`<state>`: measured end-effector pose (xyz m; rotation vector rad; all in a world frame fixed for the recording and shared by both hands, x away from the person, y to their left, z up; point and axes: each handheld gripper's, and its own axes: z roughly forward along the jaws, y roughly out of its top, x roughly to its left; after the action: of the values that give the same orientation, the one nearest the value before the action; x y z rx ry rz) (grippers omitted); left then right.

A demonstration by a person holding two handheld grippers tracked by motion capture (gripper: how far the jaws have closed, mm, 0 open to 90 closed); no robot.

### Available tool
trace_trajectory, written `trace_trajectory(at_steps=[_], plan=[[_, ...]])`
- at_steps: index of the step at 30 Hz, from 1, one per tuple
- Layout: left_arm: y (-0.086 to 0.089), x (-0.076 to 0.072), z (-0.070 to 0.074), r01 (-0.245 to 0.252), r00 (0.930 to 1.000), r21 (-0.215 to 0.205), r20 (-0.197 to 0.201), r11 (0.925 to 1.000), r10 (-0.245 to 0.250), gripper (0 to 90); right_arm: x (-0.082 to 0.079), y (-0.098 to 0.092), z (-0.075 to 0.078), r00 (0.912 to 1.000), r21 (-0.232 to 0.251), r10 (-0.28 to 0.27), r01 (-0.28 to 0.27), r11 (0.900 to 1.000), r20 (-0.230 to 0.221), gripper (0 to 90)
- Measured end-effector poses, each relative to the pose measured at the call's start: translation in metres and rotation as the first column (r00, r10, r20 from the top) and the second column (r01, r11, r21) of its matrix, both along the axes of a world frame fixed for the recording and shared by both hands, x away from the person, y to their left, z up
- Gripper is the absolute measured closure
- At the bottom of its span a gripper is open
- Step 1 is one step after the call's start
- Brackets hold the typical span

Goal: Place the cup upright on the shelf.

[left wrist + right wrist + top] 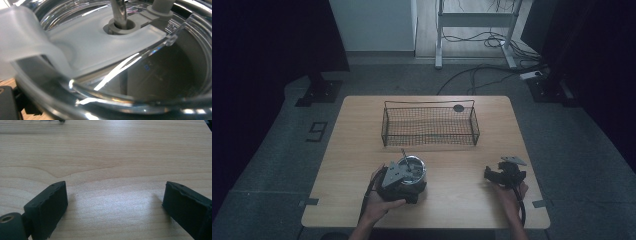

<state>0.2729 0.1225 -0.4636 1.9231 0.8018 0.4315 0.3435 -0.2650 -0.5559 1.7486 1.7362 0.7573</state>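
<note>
Tumbler [412, 171], with lid and straw [403, 154], stands on the table [452, 195] near its front edge, short of the wire basket [430, 125]. My guess is it belongs in that basket, so the lift is not yet done. Left gripper [404, 180] is pressed close against it; I cannot tell whether it grips. Right gripper [499, 172] rests open, holding nothing.

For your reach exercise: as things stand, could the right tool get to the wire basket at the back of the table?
Probably yes. The right tool sits near the table's front right with its jaws open and nothing between them, and bare wood lies between it and the wire basket. The lidded cup at the left tool stands off to the side.
</note>
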Motion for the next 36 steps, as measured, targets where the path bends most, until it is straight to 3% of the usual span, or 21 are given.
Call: trace_trajectory(at_steps=[9, 20, 24, 27, 36], plan=[[0.002, 0.009, 0.020, -0.067, 0.9978, -0.010, 0.008, 0.9977, 0.067, 3.9, 0.000, 0.000, 0.000, 1.0000, -0.001, 0.004, -0.004, 1.000, 0.002, 6.5], [0.005, 0.021, 0.032, -0.126, 0.9920, -0.020, 0.009, 0.9918, 0.126, 3.9, 0.000, -0.001, 0.000, 0.9999, 0.000, 0.014, -0.014, 1.000, 0.002, 6.9], [0.008, 0.023, 0.038, -0.161, 0.9867, -0.016, 0.024, 0.9869, 0.161, 3.9, 0.000, -0.001, 0.000, 0.9999, 0.000, 0.014, -0.014, 1.000, 0.002, 7.1], [0.011, 0.028, 0.043, -0.180, 0.9833, -0.037, 0.019, 0.9829, 0.181, 3.9, 0.000, -0.001, 0.000, 0.9998, 0.000, 0.020, -0.020, 1.000, 0.003, 7.4], [0.018, 0.042, 0.043, -0.235, 0.9718, -0.042, 0.013, 0.9712, 0.235, 4.0, 0.000, -0.001, 0.001, 0.9996, 0.001, 0.026, -0.026, 1.000, 0.004, 8.3]])
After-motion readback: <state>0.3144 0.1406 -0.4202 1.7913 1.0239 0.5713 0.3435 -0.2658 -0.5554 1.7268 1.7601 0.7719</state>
